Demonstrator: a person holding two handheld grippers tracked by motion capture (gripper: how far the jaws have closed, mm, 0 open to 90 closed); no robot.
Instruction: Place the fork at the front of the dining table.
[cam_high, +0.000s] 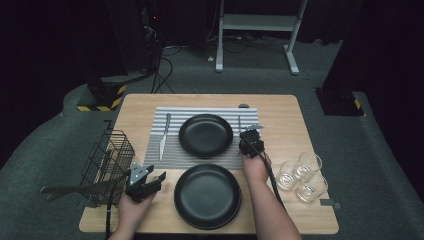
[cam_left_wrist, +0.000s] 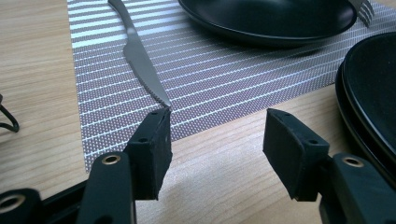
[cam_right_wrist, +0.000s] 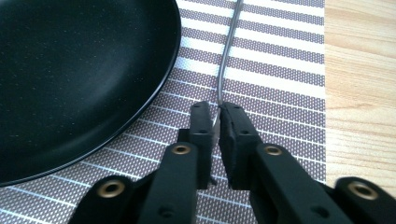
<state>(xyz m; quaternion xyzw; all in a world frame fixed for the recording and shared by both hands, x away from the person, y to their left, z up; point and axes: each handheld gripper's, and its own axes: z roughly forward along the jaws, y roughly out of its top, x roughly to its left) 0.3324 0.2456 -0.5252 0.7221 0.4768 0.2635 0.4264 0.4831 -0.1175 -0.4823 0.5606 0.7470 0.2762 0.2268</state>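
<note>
The right gripper (cam_right_wrist: 218, 122) was closed on the near end of a slim silver fork handle (cam_right_wrist: 226, 56), pinching it between its two black pads. The fork lay on the grey-and-white striped placemat (cam_high: 172, 150), just right of the far round black plate (cam_high: 206, 135) that sat on that mat; in the high view its tines appeared to point toward the far edge, though the gripper covered much of it there. The left gripper (cam_left_wrist: 215, 140) stood with its jaws apart and nothing between them, over bare light wooden worktop (cam_high: 285, 107) just off the near left corner of the mat. A silver table knife (cam_high: 163, 136) lay on the left part of the mat, its tip close ahead of that gripper's jaws. A second round black plate (cam_high: 207, 196) sat on the near middle of the worktop, between the two hands. A black wire basket (cam_high: 107, 160) stood at the left edge, and three clear drinking glasses (cam_high: 302, 176) clustered near the right edge.
</note>
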